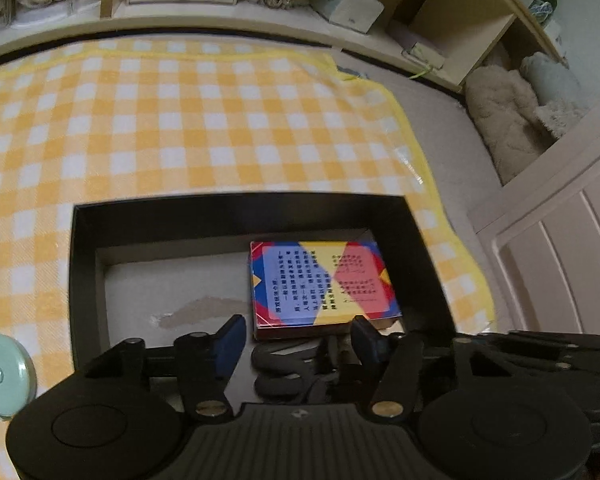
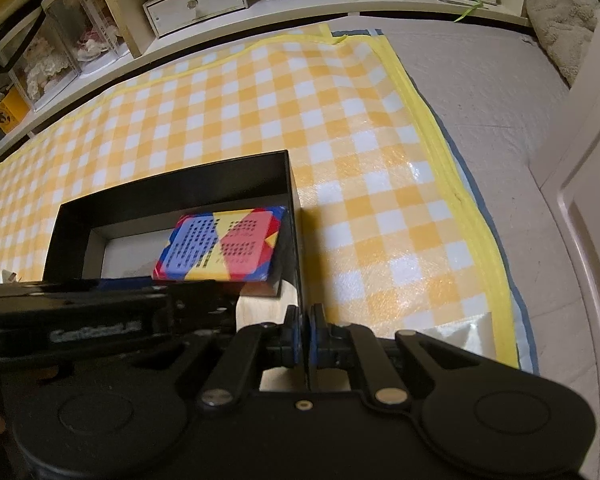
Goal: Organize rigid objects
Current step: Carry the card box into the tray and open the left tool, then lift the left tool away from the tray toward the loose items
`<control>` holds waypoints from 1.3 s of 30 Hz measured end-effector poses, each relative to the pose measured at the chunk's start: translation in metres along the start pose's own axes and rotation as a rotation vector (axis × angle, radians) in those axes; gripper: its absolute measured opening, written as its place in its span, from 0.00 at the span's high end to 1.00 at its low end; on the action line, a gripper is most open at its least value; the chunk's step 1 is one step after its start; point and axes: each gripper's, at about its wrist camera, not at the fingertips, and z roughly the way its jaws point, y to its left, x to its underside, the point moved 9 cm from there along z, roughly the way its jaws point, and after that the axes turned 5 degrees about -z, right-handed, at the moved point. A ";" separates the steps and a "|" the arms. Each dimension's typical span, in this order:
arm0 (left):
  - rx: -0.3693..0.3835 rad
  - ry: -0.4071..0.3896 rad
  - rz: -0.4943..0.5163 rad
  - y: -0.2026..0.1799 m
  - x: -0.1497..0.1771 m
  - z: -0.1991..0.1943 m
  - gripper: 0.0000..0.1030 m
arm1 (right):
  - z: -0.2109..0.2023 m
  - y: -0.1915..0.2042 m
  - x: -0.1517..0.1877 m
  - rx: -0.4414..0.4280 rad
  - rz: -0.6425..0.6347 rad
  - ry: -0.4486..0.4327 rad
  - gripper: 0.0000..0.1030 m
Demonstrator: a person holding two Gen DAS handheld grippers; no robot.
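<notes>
Both views are dim and warm-toned, with soft indoor light and no hard shadows. Glare shines on the glossy checked mat at about three o'clock in the right wrist view, and a fainter sheen shows at three o'clock in the left. The black box casts a soft shadow inside itself. Fisheye bending curves the shelf at twelve o'clock; corners darken. The left view is slightly blurred throughout.
</notes>
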 end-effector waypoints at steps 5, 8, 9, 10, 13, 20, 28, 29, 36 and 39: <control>0.018 0.010 -0.026 -0.002 0.000 0.014 0.50 | 0.000 0.000 0.001 0.003 -0.003 0.000 0.94; 0.018 0.016 -0.025 -0.007 -0.003 0.018 0.49 | 0.000 0.001 0.000 0.003 0.001 0.000 0.94; 0.015 0.017 -0.019 -0.008 -0.003 0.018 0.49 | 0.000 0.001 0.001 0.003 0.001 0.000 0.94; 0.014 0.017 -0.015 -0.009 -0.003 0.019 0.49 | 0.000 0.001 0.001 0.002 0.001 0.000 0.94; 0.016 0.022 -0.014 -0.009 -0.004 0.020 0.49 | 0.000 0.001 0.001 0.001 0.002 0.000 0.94; 0.034 0.045 -0.042 -0.003 0.000 0.014 0.47 | 0.000 0.001 0.000 -0.001 0.005 0.002 0.94; 0.037 0.038 -0.027 -0.004 0.003 -0.004 0.38 | 0.000 -0.002 0.000 -0.010 0.022 0.004 0.94; 0.031 0.039 -0.026 -0.005 0.003 -0.006 0.36 | 0.000 -0.003 0.000 -0.014 0.026 0.004 0.94; 0.045 0.034 -0.034 -0.002 0.006 -0.030 0.15 | 0.001 -0.002 0.000 -0.023 0.032 0.004 0.94; -0.005 -0.005 -0.003 0.000 0.006 -0.045 0.01 | 0.001 -0.001 -0.001 -0.018 0.026 0.004 0.94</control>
